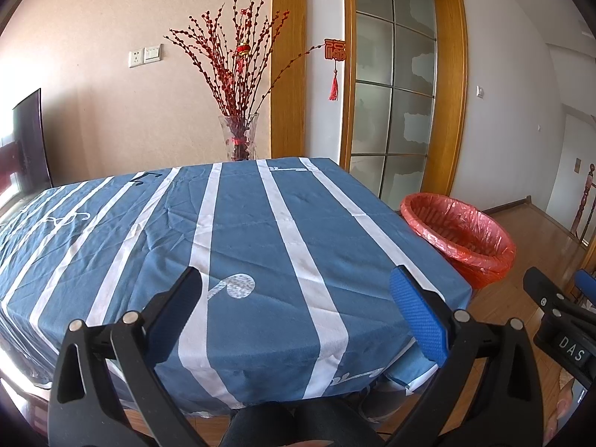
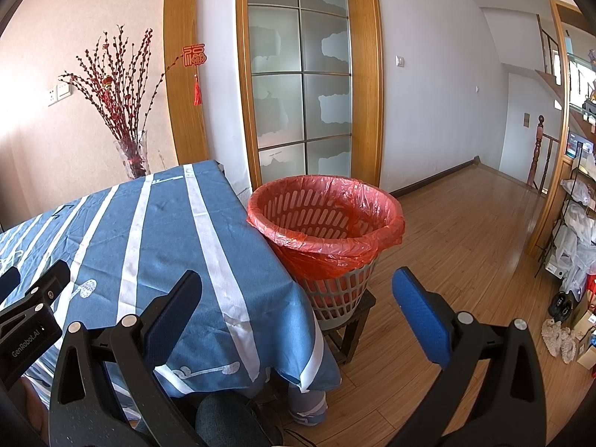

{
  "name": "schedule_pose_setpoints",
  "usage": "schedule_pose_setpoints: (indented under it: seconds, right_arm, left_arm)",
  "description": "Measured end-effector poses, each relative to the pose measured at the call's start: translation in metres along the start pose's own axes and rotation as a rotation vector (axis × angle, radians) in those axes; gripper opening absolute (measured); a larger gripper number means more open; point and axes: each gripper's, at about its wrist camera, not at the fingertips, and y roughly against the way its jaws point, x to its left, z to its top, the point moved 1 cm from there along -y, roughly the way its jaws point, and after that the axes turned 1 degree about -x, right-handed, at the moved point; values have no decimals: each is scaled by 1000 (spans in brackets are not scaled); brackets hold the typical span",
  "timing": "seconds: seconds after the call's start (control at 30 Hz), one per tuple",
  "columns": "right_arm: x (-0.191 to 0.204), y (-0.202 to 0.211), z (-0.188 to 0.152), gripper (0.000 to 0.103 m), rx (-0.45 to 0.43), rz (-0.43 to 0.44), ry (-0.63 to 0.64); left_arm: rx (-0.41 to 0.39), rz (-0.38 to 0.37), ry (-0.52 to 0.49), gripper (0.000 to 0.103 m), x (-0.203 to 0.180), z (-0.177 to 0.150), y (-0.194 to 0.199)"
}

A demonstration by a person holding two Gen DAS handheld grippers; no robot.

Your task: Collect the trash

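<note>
One grey slatted bin with a red plastic liner (image 2: 325, 223) stands right of the blue white-striped desk (image 1: 238, 231). One glass vase of red branches (image 1: 238, 138) stands far behind. Left gripper (image 1: 298, 309) and right gripper (image 2: 298, 311) jaws gape wide, empty.

The tablecloth (image 2: 156, 231) hides the table, and the basket's (image 2: 337, 290) base.

We record: tablecloth (image 1: 238, 231), blue with white stripes and white note motifs; bin liner (image 2: 324, 219), translucent red, over a grey slotted basket (image 2: 335, 290); branches (image 1: 238, 63), dark red; gripper pads (image 2: 421, 320), blue on black arms.
</note>
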Motion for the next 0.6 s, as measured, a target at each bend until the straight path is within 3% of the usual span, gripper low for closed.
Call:
schedule_pose_setpoints:
  seconds: [0.6]
  right_arm:
    - [0,0,0,101,1,0,-1]
  left_arm:
    - [5,-3,-2,99,-1,-4,0]
